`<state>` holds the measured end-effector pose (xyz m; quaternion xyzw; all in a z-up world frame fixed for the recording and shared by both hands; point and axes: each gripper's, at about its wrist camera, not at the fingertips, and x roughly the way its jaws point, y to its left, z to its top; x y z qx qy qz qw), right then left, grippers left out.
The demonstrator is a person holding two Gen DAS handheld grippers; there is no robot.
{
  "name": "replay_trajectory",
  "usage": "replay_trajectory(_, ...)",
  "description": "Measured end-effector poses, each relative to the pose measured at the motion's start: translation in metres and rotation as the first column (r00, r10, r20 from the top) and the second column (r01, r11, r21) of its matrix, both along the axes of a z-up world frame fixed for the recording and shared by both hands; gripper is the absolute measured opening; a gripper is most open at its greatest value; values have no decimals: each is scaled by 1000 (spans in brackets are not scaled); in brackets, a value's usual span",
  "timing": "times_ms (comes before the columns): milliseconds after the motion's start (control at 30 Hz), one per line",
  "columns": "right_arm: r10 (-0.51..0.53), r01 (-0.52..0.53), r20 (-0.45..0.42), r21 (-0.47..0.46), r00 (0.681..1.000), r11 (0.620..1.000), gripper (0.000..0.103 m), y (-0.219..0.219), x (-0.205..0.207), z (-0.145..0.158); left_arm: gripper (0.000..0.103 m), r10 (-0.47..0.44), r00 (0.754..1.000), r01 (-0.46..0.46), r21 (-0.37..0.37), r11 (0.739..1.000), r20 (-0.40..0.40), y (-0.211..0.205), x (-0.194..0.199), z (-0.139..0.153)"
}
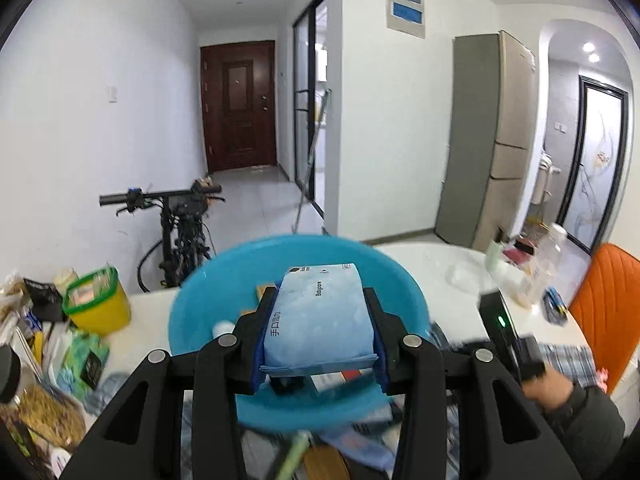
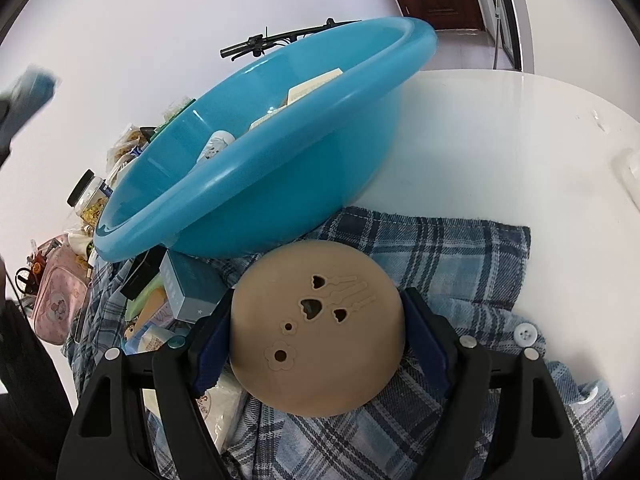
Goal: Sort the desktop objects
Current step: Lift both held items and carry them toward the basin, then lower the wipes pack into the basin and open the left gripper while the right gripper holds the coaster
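Observation:
My left gripper [image 1: 320,300] is shut on a light blue pack of wet wipes [image 1: 320,316] and holds it above the blue plastic basin [image 1: 200,304]. The basin holds small boxes and a white bottle [image 2: 214,146]. My right gripper [image 2: 318,304] is shut on a round tan dome-shaped object [image 2: 316,336] with heart and flower cut-outs, low over a blue plaid shirt [image 2: 440,252] in front of the basin [image 2: 256,184].
The white round table [image 2: 520,140] carries clutter on the left: a yellow tub with green lid [image 1: 96,300], snack bags, a jar [image 2: 86,196], a pink pouch [image 2: 56,300], boxes [image 2: 188,284]. Bottles [image 1: 540,268] and an orange chair [image 1: 608,304] are at the right.

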<state>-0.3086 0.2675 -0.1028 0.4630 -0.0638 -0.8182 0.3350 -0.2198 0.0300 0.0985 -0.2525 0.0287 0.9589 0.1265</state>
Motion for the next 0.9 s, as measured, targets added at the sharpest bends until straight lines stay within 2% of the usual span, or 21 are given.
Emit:
replay_trajectory(133,2,-2,-6,8,1000,1000,78,-1,1,-1,43,33,999,-33,-19,999,0,-2,-27,-2)
replay_trajectory(333,6,-5,-18,19,1000,1000,78,-2,2,-1,43,76,997,-75,-32,997,26,-6,-58,-31)
replay_trajectory(500,7,-6,-29,29,1000,1000,78,-5,4,0,43,85,990,-85,-4,996,112,-17,-81,-61)
replay_trajectory(600,5,-4,-27,27,1000,1000,78,-5,4,-1,43,74,990,-80,43,996,116,-25,-81,-60)
replay_trajectory(767,-4,4,3,-24,1000,1000,78,0,0,-1,43,62,991,-67,38,997,116,-24,-78,-59)
replay_trajectory(900,-12,12,30,-25,999,1000,77,0,-3,0,43,54,993,-57,27,998,105,-21,-75,-54)
